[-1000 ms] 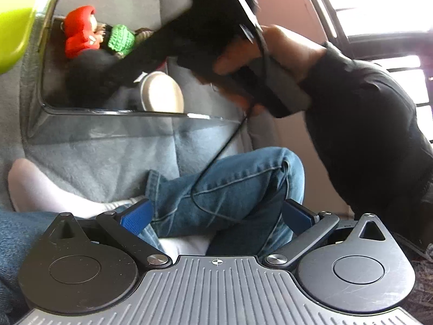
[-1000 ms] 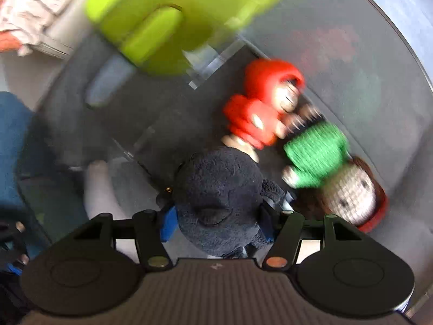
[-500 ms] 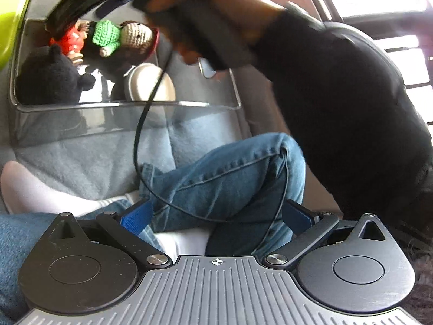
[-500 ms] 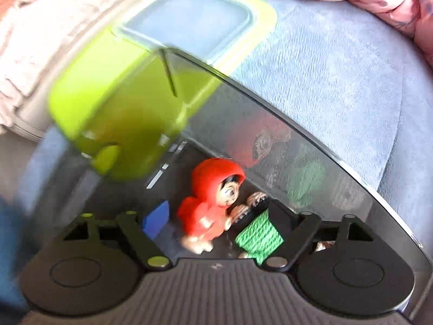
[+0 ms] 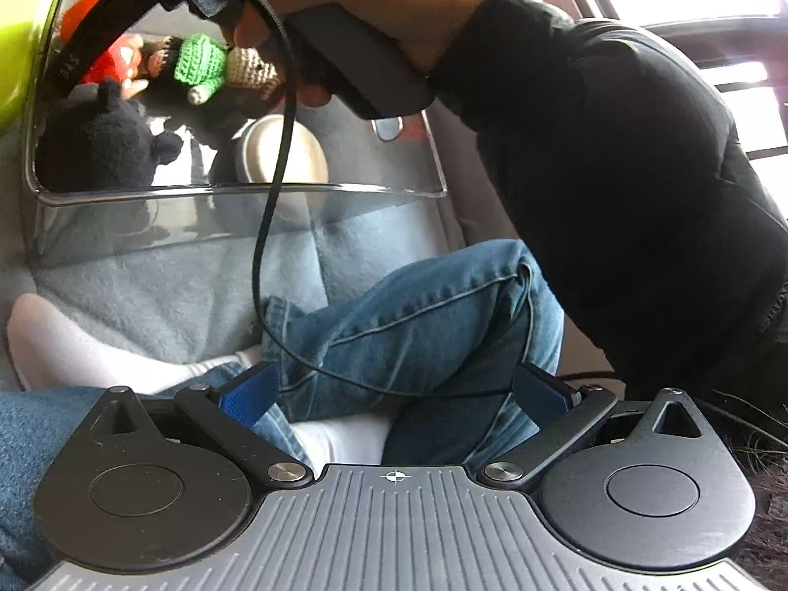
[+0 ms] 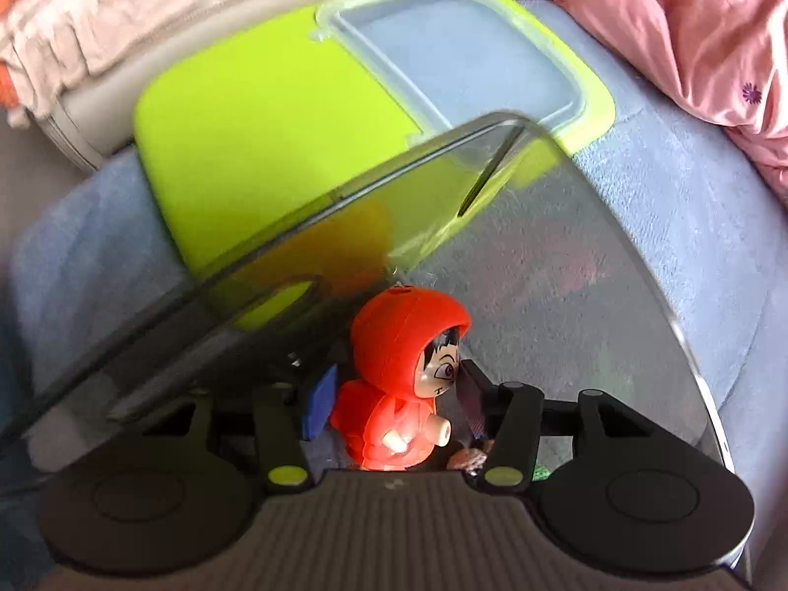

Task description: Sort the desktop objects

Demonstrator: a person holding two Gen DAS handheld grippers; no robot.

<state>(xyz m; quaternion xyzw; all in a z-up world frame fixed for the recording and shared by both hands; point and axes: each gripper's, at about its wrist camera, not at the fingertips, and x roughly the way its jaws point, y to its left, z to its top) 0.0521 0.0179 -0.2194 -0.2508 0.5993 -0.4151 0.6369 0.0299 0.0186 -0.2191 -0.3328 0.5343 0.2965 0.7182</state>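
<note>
A clear plastic bin (image 5: 236, 192) lies on the grey blanket and holds a black plush toy (image 5: 98, 143), a red-hooded figure (image 5: 113, 56), a green crocheted doll (image 5: 202, 64) and a round beige object (image 5: 290, 152). My right gripper (image 6: 394, 401) is inside the bin (image 6: 566, 246) with its fingers around the red-hooded figure (image 6: 394, 389); contact on both sides is not certain. My left gripper (image 5: 394, 391) is open and empty, low over the person's legs, well short of the bin.
A lime-green lid with a clear window (image 6: 344, 98) lies behind the bin. Pink bedding (image 6: 689, 39) is at the back right. The person's jeans legs (image 5: 418, 325) and white sock (image 5: 64, 349) lie before the left gripper. A black cable (image 5: 266, 226) hangs down.
The right gripper let go of the black plush in the bin, then moved over and closed in around the red-hooded figure. The left gripper has not moved.
</note>
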